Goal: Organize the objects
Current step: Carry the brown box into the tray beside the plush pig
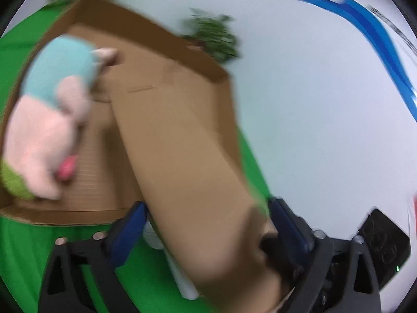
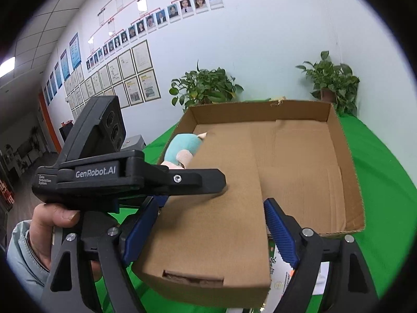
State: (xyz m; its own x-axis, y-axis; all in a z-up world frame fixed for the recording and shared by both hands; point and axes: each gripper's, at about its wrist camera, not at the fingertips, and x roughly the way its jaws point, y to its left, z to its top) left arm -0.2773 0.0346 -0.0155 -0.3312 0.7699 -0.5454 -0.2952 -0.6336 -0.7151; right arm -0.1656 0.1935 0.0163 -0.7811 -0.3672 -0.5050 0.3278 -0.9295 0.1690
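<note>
A long brown carton (image 2: 216,224) hangs over the near wall of a wide, shallow cardboard tray (image 2: 349,156). My right gripper (image 2: 208,206) straddles the carton's near end, its blue pads (image 2: 280,232) against both sides. From the left, my left gripper (image 2: 219,182) reaches across the carton's top. The blurred left wrist view shows that gripper (image 1: 206,206) standing wide around the carton (image 1: 182,143), with a sliver of green beside its right finger (image 1: 289,221). A teal and pink plush toy (image 1: 52,120) lies in the tray's left part (image 2: 182,148).
Green cloth (image 2: 385,182) covers the table. Two potted plants (image 2: 206,86) (image 2: 333,80) stand behind the tray by the white wall. A white printed packet (image 2: 286,274) lies under the carton's near end. A person's hand in a pale sleeve (image 2: 49,219) holds the left gripper.
</note>
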